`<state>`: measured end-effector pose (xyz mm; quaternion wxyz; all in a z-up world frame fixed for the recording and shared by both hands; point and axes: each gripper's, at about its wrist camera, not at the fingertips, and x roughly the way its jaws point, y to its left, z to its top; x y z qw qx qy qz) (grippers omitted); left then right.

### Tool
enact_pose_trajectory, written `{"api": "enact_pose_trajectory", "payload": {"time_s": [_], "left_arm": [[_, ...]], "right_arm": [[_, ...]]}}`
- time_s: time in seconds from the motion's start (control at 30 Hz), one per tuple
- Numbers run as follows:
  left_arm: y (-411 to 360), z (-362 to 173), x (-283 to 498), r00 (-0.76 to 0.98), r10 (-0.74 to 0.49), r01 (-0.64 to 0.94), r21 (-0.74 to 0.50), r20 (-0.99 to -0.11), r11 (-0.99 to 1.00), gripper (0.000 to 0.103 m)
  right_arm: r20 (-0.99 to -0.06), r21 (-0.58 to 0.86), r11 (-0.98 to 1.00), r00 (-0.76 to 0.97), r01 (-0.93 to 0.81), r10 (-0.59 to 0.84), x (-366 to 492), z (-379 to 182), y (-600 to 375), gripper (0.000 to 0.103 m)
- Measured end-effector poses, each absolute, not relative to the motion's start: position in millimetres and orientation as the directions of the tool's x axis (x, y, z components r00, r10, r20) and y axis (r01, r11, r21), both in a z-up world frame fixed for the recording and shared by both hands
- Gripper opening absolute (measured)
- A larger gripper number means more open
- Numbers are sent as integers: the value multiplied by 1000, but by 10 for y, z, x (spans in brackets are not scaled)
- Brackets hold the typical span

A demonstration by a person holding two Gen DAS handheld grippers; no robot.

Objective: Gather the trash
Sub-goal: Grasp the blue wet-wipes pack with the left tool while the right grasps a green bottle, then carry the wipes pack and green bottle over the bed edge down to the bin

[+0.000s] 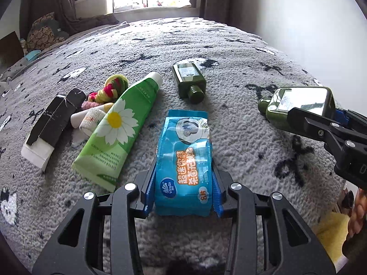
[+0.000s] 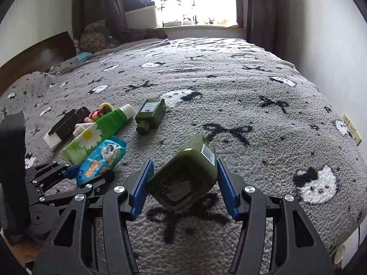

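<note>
On a bed covered by a grey, nubbly blanket [image 2: 263,73] with black bows and white cat faces woven in, a blue wet-wipe pack [image 1: 184,160] is clamped between the blue ribbed pads of the left gripper [image 1: 183,191]. The pack is a soft, glossy plastic pouch; its long axis runs straight forward from the jaws, with the crimped far end and the round reseal flap pointing away. In the right wrist view the pack [image 2: 102,159] is seen angled up toward the window.

A dark green bottle [image 2: 187,173] of smooth, squarish, hard plastic is pinched across its flat sides by the right gripper [image 2: 183,186]. Its base faces the camera and its long axis points forward and slightly right, tilted. From the left wrist view the same bottle [image 1: 296,106] is held above the blanket with its round cap toward the left.

Lying on the blanket ahead are a second green bottle [image 1: 189,82], cap toward the camera, a green daisy-printed cream tube [image 1: 117,130] lying diagonally with its white cap far, a black carton [image 1: 54,119], and a knotted bundle of coloured hair ties [image 1: 110,89].
</note>
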<state>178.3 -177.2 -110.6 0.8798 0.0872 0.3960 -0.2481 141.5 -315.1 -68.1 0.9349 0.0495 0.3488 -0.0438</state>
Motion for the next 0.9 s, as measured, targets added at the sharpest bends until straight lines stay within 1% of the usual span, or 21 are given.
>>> {"api": "enact_pose_trajectory", "payload": {"time_s": [0.17,0.23,0.27,0.37,0.5,0.7,0.9], "left_arm": [[-1596,-1090,1412,579,-382,524,-31,-720,851,38],[-1505,-1069,1291,584,-390,530,-30,-712,848,38],[-1449,-1055,1222,586,-395,533,-30,-707,846,38],[-1311,-1031,1046,595,-402,543,-22,-696,840,38],[-1132,-1025,892,593,-412,543,-34,-691,839,38],[-856,-971,619,607,-426,539,-47,-670,841,38],[-647,-939,330,627,-425,537,-33,-653,843,38]], "right_arm": [[-624,53,996,781,73,-24,1121,-629,-3034,52],[-614,49,997,789,53,-12,1001,-614,-2976,40],[-610,47,998,793,46,-8,942,-610,-2953,38],[-606,54,998,795,16,20,825,-617,-2878,38],[-610,22,1000,793,1,13,792,-659,-2769,38],[-588,39,996,804,-79,87,538,-613,-2551,37],[-584,66,989,799,-130,144,237,-657,-2386,36]]}}
